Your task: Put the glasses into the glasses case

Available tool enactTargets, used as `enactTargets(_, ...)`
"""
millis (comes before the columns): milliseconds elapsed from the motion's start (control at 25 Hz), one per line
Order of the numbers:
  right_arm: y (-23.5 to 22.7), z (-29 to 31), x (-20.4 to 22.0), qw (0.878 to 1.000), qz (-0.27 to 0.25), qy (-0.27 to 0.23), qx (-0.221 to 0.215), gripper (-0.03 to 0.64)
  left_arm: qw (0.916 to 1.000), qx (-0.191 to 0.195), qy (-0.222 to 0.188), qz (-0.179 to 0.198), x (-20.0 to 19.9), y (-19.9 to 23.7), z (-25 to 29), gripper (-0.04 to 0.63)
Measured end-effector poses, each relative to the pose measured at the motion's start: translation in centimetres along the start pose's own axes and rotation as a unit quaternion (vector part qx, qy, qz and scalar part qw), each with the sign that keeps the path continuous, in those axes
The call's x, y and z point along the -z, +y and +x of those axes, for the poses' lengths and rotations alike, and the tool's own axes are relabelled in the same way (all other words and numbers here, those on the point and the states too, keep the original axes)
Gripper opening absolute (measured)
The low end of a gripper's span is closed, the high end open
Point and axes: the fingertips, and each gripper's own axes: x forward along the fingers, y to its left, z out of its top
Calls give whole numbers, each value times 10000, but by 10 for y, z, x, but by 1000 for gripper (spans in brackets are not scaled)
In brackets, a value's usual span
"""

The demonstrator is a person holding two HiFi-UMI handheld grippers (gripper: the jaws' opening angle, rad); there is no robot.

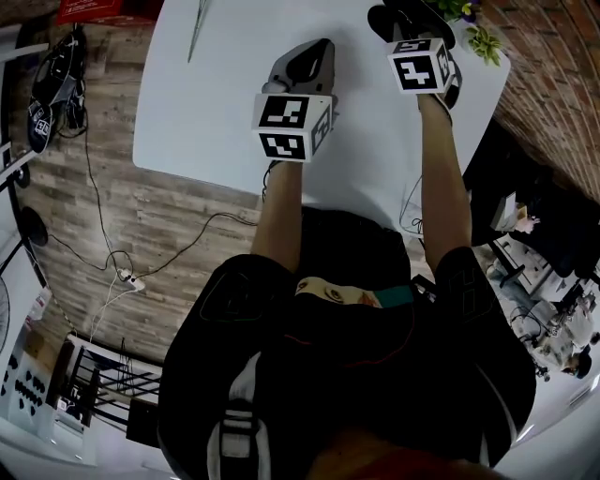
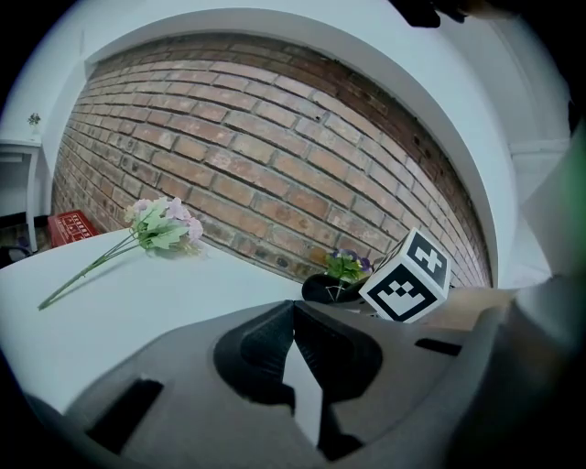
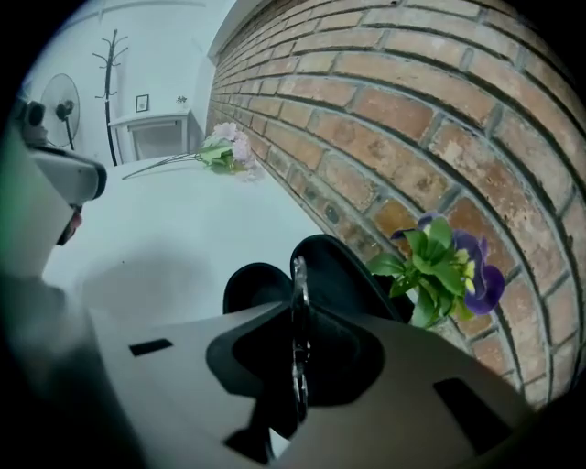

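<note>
In the right gripper view my right gripper [image 3: 298,316] is shut on the glasses [image 3: 298,275], which show edge-on as a thin metal rim poking out past the pads. Just beyond the rim lies the black glasses case [image 3: 341,275], its lid standing open. The head view shows the case [image 1: 398,21] at the table's far right, under the right gripper's marker cube [image 1: 423,64]. My left gripper [image 1: 314,52] hovers over the white table [image 1: 225,103], left of the right one. Its pads meet at the tips and hold nothing [image 2: 293,311].
A small purple-flowered plant [image 3: 449,266] stands right behind the case, against the brick wall [image 3: 412,119]. A long-stemmed pink flower [image 2: 165,224] lies on the table's far left. The table's near edge runs in front of the person, above a wooden floor with cables [image 1: 122,272].
</note>
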Motion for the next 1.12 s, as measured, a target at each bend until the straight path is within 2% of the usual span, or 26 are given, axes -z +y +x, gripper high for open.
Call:
enactTargets(280,5,14,3,9997,-45,138,-174,66,10000,-47,39,-16,3,6,-1,-2)
enactTargets(360,9,15,5,9995,20,120,-282,98,10000,-73,47,-24,4,7,-3,-2)
enactTargets(640,19,0,-2,9964,534,-397,-527,143,9998,-166,-15,-67,-1,17,-13,-2)
enactTargets(800,17,-17,-1,9905,945,-698,-711,156,9999,-136,-96,-33,-9,12,-18,-2)
enactTargets(1000,4,-50,-3,9786,1540,-1182,-677,149,9997,-31,-229,41,-19,-2,-21,-2)
enactTargets(1120,-6,-76,-6,9698,1847,-1498,-532,81,9995,32,-312,97,-27,-12,-28,-2)
